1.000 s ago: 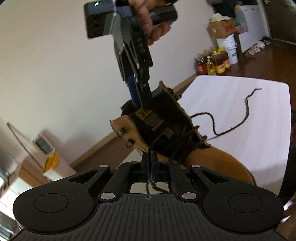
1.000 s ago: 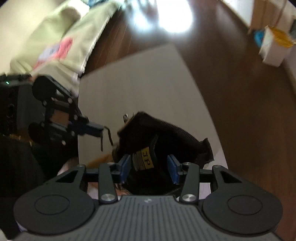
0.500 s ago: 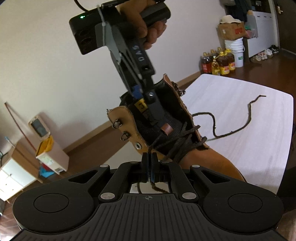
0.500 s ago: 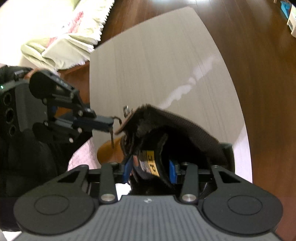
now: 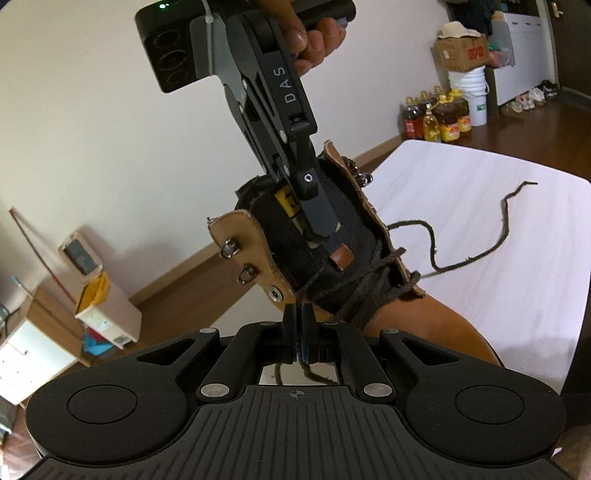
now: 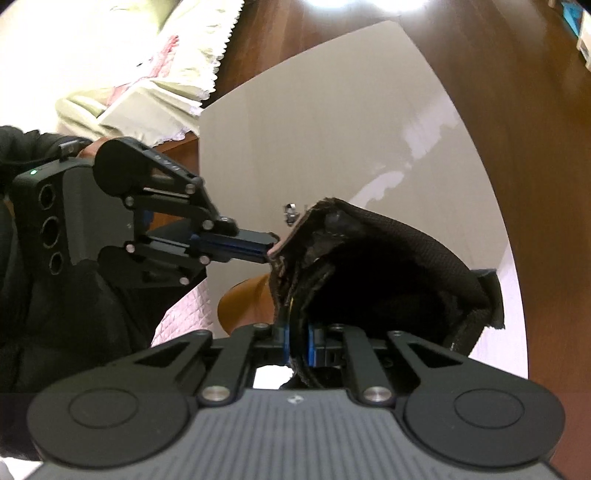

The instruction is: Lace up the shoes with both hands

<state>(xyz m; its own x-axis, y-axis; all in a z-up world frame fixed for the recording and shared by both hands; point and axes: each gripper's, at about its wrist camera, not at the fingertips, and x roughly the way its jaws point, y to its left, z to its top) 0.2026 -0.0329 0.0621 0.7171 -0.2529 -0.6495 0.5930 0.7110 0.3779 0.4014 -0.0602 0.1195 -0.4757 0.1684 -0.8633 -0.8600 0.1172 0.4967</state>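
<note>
The right gripper [image 6: 295,341] fingers are closing on the boot tongue [image 5: 332,218]; hold it back firmly while the left gripper [image 5: 297,332] fingers, pinching the lace [image 5: 354,291], pull toward the eyelet [image 5: 275,293].

1. The left gripper [image 5: 297,325] points forward and downward, its jaws pressed together on a strand of dark lace [image 5: 310,291]; the lace end trails out behind the pads.
2. In the right wrist view the left gripper [image 6: 271,245] reaches in from the left, roughly level, its linkage folded flat and its tips at the edge of the boot's collar.
3. A dark sleeve [image 6: 22,144] covers the arm behind it.
4. The right gripper [image 5: 319,230] comes down steeply from above, held by a bare hand [image 5: 314,33] wrapped around its handle.
5. Its jaws are closing, and the boot's tongue [image 6: 295,295] sits between the blue pads, which already press on it.
</note>
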